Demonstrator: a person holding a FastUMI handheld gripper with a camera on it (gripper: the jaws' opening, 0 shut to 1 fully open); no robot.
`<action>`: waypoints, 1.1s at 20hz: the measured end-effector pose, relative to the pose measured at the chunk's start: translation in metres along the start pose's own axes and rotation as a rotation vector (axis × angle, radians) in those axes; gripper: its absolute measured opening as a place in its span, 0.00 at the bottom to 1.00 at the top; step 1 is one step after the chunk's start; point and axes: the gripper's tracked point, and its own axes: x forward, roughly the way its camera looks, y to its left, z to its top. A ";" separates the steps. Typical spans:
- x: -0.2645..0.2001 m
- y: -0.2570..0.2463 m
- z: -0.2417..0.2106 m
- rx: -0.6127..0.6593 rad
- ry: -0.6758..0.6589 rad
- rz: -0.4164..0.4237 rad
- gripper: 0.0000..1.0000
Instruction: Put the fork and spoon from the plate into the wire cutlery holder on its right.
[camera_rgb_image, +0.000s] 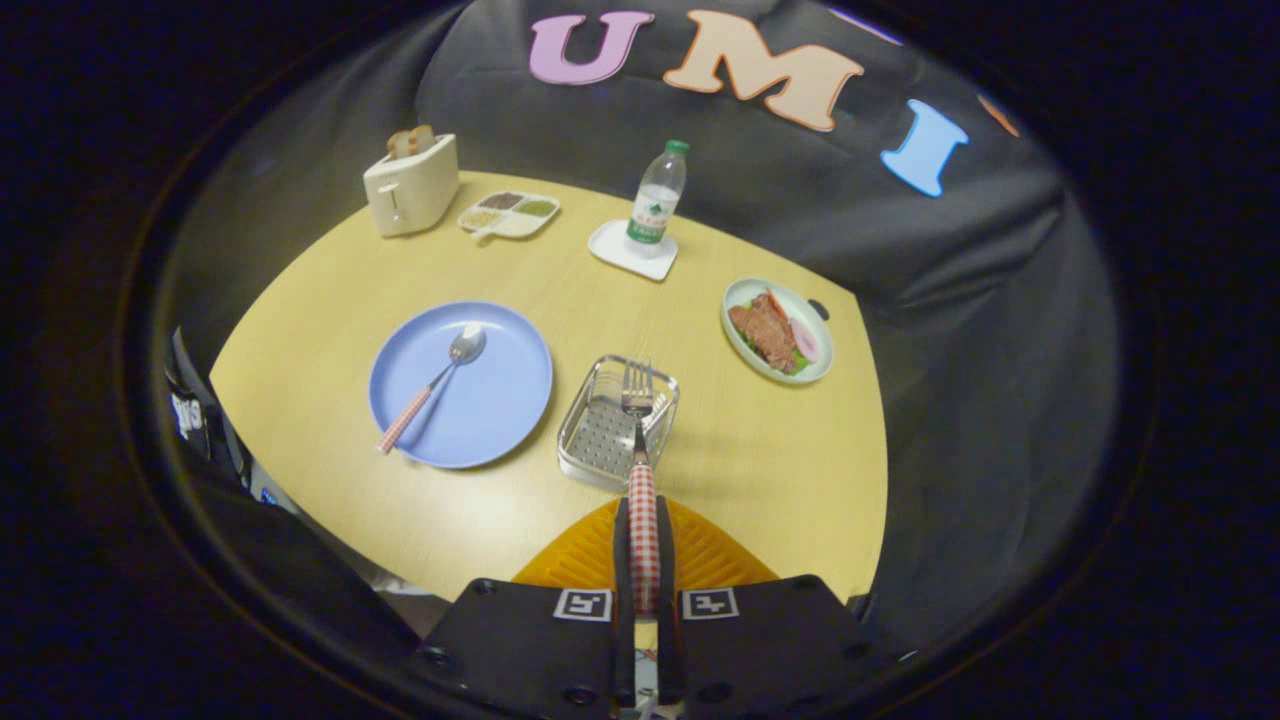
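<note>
Gripper (643, 560) clamped on fork (640, 440) handle, both fingers pressing it. Fork tines ahead, over wire holder (600, 440) on tabletop (780, 460). Spoon (435, 385) lies on plate (500, 400), just left of holder.

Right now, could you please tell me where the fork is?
The fork is clamped by its checked handle in the claw, tines out ahead over the wire cutlery holder, right of the blue plate.
</note>
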 end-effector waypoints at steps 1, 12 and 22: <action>0.000 0.000 -0.004 -0.015 0.035 0.014 0.11; 0.040 0.001 0.002 -0.008 0.337 0.126 0.11; 0.057 0.015 0.009 -0.048 0.368 0.132 0.19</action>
